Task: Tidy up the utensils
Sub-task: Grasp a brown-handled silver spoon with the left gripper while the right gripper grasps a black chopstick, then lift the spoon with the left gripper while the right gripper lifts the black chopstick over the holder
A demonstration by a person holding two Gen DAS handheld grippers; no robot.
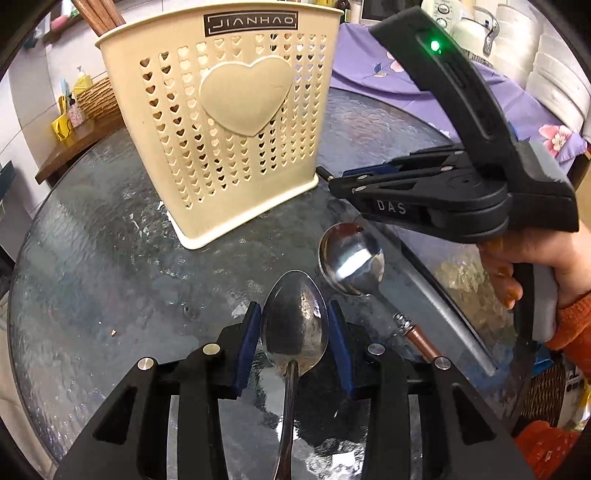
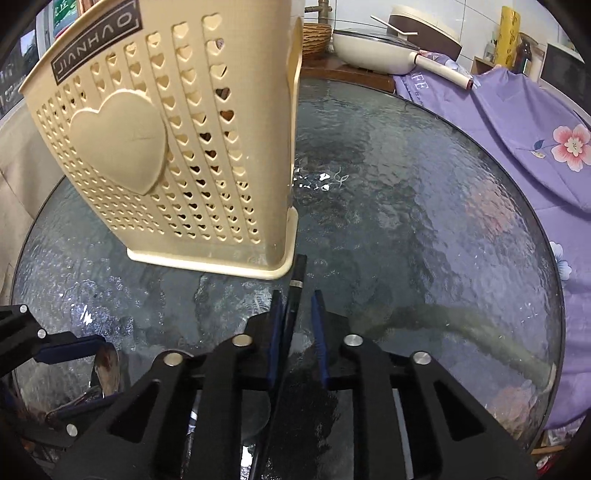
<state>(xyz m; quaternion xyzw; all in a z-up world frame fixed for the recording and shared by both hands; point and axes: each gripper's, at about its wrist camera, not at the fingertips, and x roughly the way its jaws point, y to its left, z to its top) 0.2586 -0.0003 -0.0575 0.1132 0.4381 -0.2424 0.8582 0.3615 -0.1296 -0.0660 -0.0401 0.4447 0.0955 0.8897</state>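
The round table of rippled dark glass (image 1: 110, 258) is seen under everything, and the cream plastic utensil holder with heart-shaped holes and a raised heart on its front (image 1: 221, 122) is stood upright on it (brown wooden chopsticks (image 1: 98, 16) are poking out of its top). A purple flowered cloth (image 2: 517, 122) is draped beyond the table, to the right of the holder. Just in front of the holder's right corner, the right gripper (image 2: 297, 295) is pressed together on a slim black chopstick with a silver band (image 2: 296, 277), whose tip is nearly touching the holder's base. The black tool is held by a hand in an orange sleeve (image 1: 524, 273). Nearer than the holder, the left gripper (image 1: 293, 325) is set with its blue pads against either side of the bowl of a dull steel spoon (image 1: 294, 317), the handle running back between the fingers. A shiny steel spoon with a copper-coloured handle (image 1: 351, 258) is lying on the glass just right of that one, between it and the holder's front.
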